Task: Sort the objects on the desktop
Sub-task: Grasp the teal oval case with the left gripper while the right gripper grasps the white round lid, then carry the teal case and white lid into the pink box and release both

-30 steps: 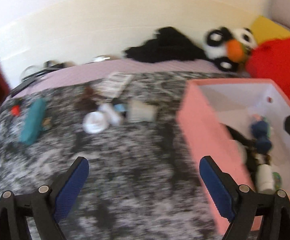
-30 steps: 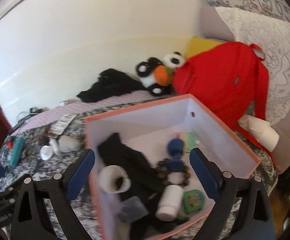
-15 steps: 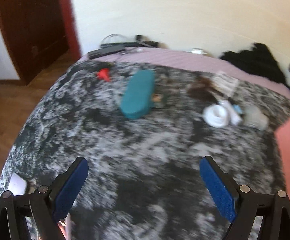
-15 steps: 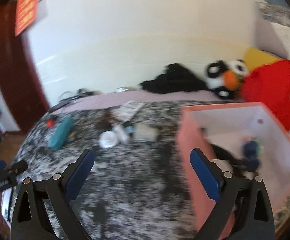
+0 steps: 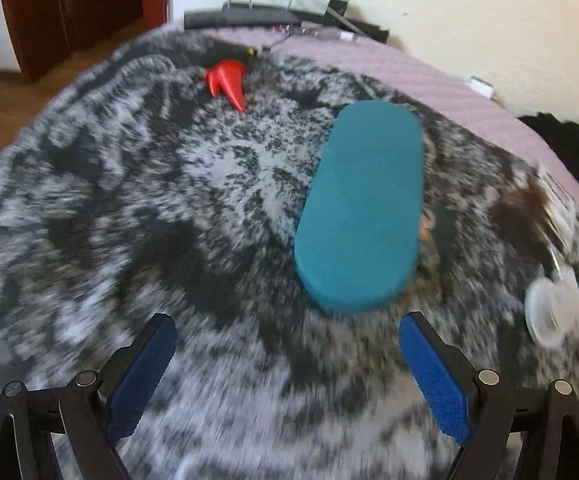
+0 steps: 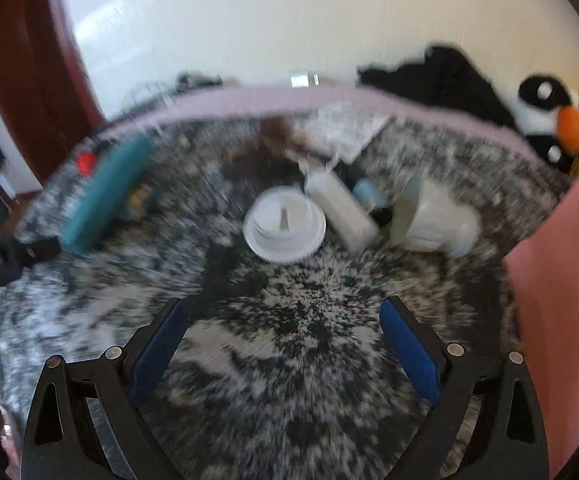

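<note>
Ahead of left tongs (image 5: 287, 354), teal case (image 5: 363, 204) lies lengthwise, pointing away; both tongs wide open, empty.

1. Support surface: black-and-white mottled blanket (image 5: 169, 208).
2. Resting on it: teal oval case (image 5: 361, 208), red cone-shaped piece (image 5: 227, 82), white round lid (image 6: 284, 224), white tube (image 6: 341, 210), overturned white cup (image 6: 433, 220), brown clump (image 6: 269, 148).

blur: your right wrist view smears the brown clump (image 6: 267, 146) past identifying | cut off: pink box (image 6: 561, 280) at right edge | hidden: item under teal case (image 5: 363, 204)
</note>
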Motion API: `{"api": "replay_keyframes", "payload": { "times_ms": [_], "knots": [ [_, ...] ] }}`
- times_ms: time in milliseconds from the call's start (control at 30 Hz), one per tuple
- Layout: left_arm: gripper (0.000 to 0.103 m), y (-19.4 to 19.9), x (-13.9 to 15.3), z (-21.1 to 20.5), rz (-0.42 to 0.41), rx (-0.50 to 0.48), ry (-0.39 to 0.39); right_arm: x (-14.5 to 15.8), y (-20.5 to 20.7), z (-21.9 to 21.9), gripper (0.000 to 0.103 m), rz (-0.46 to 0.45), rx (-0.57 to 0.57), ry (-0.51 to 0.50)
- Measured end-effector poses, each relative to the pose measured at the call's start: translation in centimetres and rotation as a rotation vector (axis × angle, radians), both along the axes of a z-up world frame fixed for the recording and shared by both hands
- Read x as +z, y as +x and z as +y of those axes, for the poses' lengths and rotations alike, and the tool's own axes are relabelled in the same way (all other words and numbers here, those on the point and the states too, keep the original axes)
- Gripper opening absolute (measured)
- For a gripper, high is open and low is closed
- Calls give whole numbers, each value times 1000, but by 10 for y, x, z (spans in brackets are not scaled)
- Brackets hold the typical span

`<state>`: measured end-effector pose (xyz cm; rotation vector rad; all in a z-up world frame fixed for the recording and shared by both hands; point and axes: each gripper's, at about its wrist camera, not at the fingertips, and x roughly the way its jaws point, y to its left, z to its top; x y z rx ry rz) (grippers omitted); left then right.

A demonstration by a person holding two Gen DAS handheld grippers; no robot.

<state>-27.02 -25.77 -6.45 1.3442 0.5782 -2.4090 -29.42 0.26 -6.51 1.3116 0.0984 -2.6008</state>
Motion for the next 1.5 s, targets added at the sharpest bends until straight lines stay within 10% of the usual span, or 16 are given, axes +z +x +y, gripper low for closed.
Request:
{"api": "replay_keyframes", "payload": {
  "times_ms": [500, 567, 633, 700, 1500],
  "knots": [
    [97, -103, -26, 4, 26, -52, -87, -42, -81, -14, 103, -11, 18, -22],
    [77, -102, -24, 4, 57, -48, -88, -41, -86, -14, 101, -3, 15, -28],
    [67, -98, -23, 2, 84, -46, -74, -39, -86, -14, 65, 23, -2, -24],
    [67, -93, -21, -1, 89, -38, -53, -35, -85, -12, 65, 36, -2, -34],
    [67, 159, 37, 93, -28, -106, -112, 28, 110, 29, 65, -120, 67, -81]
  ]
}}
